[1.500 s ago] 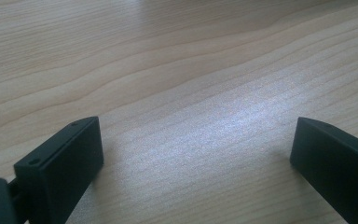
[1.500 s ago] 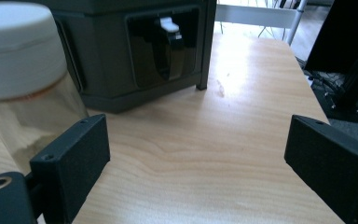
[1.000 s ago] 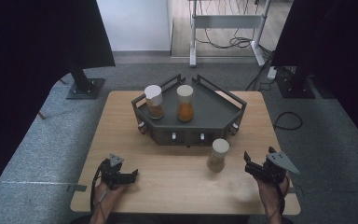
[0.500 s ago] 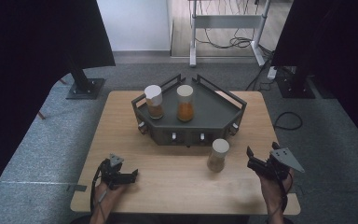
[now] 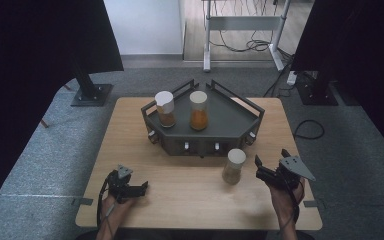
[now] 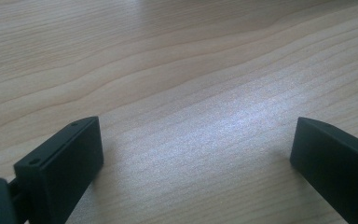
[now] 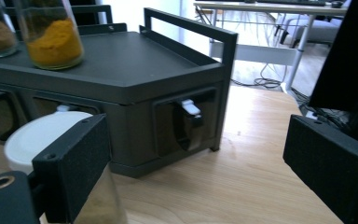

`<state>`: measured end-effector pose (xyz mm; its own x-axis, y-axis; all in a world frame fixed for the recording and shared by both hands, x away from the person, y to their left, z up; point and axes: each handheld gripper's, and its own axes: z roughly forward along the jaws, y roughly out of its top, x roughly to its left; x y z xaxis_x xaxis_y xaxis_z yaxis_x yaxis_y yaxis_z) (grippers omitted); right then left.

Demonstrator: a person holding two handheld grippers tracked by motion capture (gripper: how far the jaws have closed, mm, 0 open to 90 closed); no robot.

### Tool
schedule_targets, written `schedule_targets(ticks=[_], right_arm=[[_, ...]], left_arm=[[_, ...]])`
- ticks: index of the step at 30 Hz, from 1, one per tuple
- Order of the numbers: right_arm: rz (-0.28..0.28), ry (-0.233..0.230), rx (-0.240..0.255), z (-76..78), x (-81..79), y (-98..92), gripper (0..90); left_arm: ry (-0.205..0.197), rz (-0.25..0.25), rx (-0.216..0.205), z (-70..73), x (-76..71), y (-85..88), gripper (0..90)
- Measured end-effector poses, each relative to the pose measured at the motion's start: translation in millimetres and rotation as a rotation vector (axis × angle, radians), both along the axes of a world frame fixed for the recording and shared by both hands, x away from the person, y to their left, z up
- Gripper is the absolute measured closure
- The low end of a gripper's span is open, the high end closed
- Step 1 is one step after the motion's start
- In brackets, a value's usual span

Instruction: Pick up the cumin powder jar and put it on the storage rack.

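- At the far left of the high view we see the left gripper (image 5: 139,188) low over the wooden table (image 5: 190,195), near the front edge; in the left gripper view its jaws stand wide apart with bare wood grain between them, so it is released and grasps nothing.
- Moving right, we come to the dark rack (image 5: 230,120) at the back of the table, a flat-topped stand with a rail along its sides and small white-knobbed slots in its front face.
- On the rack's left part stands the left jar (image 5: 165,109), with a white lid, upright; we see brown powder filling its lower part.
- Just beside it stands the middle jar (image 5: 198,110), also white-lidded and upright, holding bright orange powder up to about half its height.
- Further right, on the table in front of the rack and apart from it, stands the white-lidded jar (image 5: 234,166), upright, with a pale tan powder inside.
- At the right we find the right gripper (image 5: 264,170), near that jar on its right side; its jaws are apart and empty.
- In the right gripper view, the jar's white lid (image 7: 42,135) shows partly behind one jaw and not between the two; ahead of the jaws we see the rack's corner slot.
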<state>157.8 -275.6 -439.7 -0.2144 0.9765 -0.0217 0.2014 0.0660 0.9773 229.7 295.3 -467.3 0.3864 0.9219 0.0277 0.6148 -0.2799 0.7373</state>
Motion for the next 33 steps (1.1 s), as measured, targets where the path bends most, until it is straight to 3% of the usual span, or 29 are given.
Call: schedule_targets(ticks=[33], right_arm=[[0.11, -0.012, 0.004, 1.6, 26.7, 41.7, 6.7]], left_arm=[[0.0, -0.002, 0.0, 0.0, 0.1, 0.1, 2.2]])
